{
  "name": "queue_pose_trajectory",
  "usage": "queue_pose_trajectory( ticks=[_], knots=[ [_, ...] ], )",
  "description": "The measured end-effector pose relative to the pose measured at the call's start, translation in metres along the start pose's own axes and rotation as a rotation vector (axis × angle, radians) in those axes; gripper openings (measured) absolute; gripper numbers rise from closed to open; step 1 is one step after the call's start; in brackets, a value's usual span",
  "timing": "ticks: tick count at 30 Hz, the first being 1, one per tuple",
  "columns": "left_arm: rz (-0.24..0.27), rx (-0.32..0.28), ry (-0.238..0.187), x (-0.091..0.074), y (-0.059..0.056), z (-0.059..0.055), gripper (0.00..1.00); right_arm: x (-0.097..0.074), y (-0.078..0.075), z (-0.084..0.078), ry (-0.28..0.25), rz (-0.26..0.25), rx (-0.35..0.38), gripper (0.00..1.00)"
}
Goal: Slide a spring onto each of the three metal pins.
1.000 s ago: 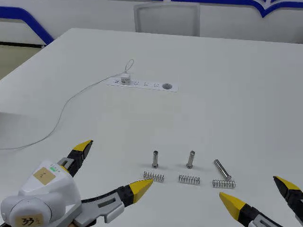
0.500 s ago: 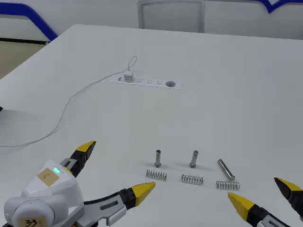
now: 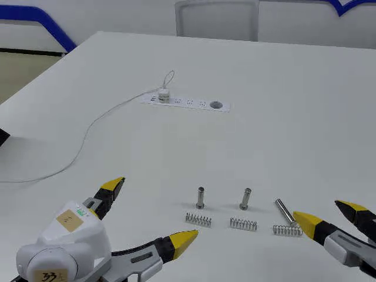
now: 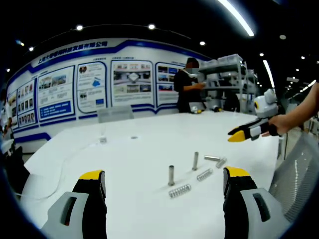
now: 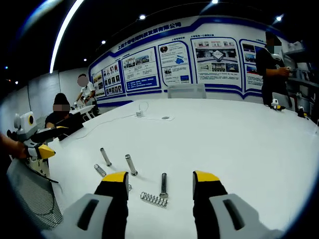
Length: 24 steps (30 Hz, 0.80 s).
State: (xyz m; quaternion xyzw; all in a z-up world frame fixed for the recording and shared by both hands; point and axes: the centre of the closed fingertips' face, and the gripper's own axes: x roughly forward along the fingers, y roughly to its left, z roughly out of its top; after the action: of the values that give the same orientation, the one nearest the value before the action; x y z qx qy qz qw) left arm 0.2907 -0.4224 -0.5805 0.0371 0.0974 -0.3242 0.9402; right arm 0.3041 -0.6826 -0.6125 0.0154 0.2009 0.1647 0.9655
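Three small metal pins are on the white table (image 3: 305,106). The left pin (image 3: 200,198) and middle pin (image 3: 245,199) stand upright, while the right pin (image 3: 285,211) lies flat. A spring lies in front of each: left spring (image 3: 198,220), middle spring (image 3: 243,224), right spring (image 3: 286,230). My left gripper (image 3: 150,212) is open, low and to the left of the row. My right gripper (image 3: 329,214) is open just right of the lying pin (image 5: 163,184) and its spring (image 5: 153,198). The upright pins (image 4: 171,175) show between the left jaws, farther off.
A white power strip (image 3: 185,102) with a plug and a cable (image 3: 88,129) lies mid-table. A grey chair (image 3: 216,19) stands at the far edge. A person (image 4: 188,84) stands beyond the table, and people (image 5: 62,112) sit off to one side.
My right gripper has moved up and in, close beside the lying pin and right spring. The head camera has shifted a little. The left gripper has barely moved.
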Motion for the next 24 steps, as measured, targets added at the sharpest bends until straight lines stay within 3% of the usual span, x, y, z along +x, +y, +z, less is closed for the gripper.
queue_pose_trajectory(
  ticks=[11, 24],
  knots=[
    [0.001, -0.008, 0.009, 0.0, 0.001, -0.003, 1.0, 0.028, -0.006, -0.014, 0.12, 0.024, -0.045, 0.41],
    [-0.013, -0.008, 0.029, 0.001, -0.002, -0.007, 1.0, 0.054, -0.006, -0.027, 0.204, 0.022, -0.035, 0.32]
  ],
)
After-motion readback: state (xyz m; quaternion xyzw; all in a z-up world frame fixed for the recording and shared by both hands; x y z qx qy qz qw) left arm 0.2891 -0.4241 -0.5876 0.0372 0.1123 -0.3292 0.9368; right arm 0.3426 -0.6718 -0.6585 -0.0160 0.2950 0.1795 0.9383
